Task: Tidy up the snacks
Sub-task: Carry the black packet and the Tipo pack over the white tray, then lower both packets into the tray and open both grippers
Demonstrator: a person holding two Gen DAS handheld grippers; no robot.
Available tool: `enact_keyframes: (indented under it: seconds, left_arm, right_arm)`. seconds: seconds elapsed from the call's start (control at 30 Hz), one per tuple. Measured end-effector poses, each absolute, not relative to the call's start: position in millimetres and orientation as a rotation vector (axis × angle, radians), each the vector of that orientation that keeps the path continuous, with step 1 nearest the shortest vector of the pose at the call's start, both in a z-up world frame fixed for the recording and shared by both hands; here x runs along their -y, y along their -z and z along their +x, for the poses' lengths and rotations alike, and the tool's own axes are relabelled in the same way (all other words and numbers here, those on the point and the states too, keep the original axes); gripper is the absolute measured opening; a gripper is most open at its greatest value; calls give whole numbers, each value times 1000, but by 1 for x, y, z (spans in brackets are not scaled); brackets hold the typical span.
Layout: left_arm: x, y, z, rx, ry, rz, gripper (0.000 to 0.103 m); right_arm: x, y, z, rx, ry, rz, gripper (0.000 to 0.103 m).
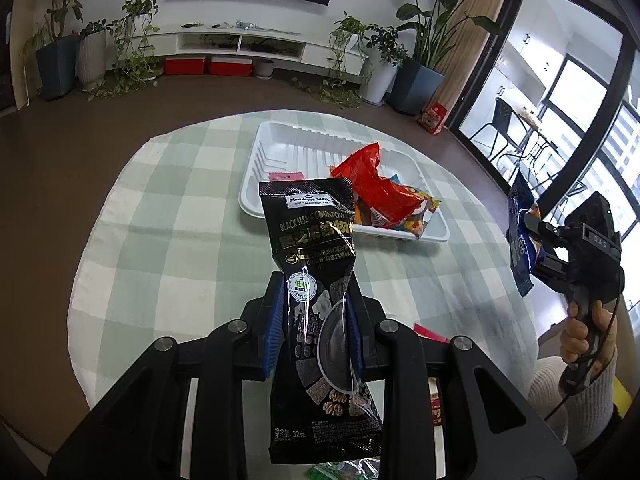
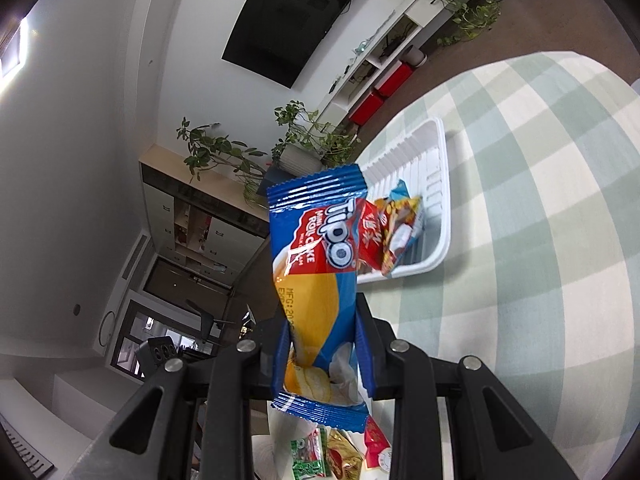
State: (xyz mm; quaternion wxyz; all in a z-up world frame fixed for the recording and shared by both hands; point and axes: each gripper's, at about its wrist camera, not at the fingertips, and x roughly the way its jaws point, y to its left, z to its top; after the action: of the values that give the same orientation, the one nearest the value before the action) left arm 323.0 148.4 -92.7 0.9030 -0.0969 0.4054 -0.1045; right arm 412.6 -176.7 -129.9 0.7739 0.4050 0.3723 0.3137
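My left gripper [image 1: 316, 320] is shut on a black sesame-powder packet [image 1: 316, 264], held upright above the checked tablecloth. Beyond it lies the white tray [image 1: 256, 160] with a red packet [image 1: 372, 184] and other bright snacks piled at its right end. My right gripper [image 2: 324, 344] is shut on a blue Tipo roll-cake packet [image 2: 316, 256], lifted off the table and rolled to one side. In the left wrist view that right gripper [image 1: 532, 240] hangs at the table's right edge in a person's hand [image 1: 580, 340], with the blue packet [image 1: 518, 208] in it. The white tray [image 2: 440, 184] sits just past the blue packet.
Loose snacks lie near me: a green packet [image 2: 306, 456], a gold one [image 2: 344, 460] and a red one [image 2: 378, 444]. The round table wears a green-white checked cloth [image 1: 160, 240]. Potted plants, a TV unit and glass doors ring the room.
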Motion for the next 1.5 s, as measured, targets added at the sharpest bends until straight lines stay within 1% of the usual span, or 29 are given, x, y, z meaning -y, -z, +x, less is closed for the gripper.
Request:
enact_keyframes:
  seconds: [0.27, 0.6, 0.93, 1.5]
  left_arm:
    - [-142, 72, 340, -813, 243, -202, 25]
    - [-132, 61, 381, -822, 283, -226, 25]
    - [-126, 68, 429, -853, 300, -257, 25]
    - [-116, 101, 499, -905, 319, -281, 25]
  right_arm:
    - [175, 121, 425, -805, -687, 885, 31]
    - [165, 115, 449, -825, -693, 879, 31]
    - [151, 117, 482, -864, -688, 870, 31]
    - [129, 137, 533, -918, -667, 834, 31]
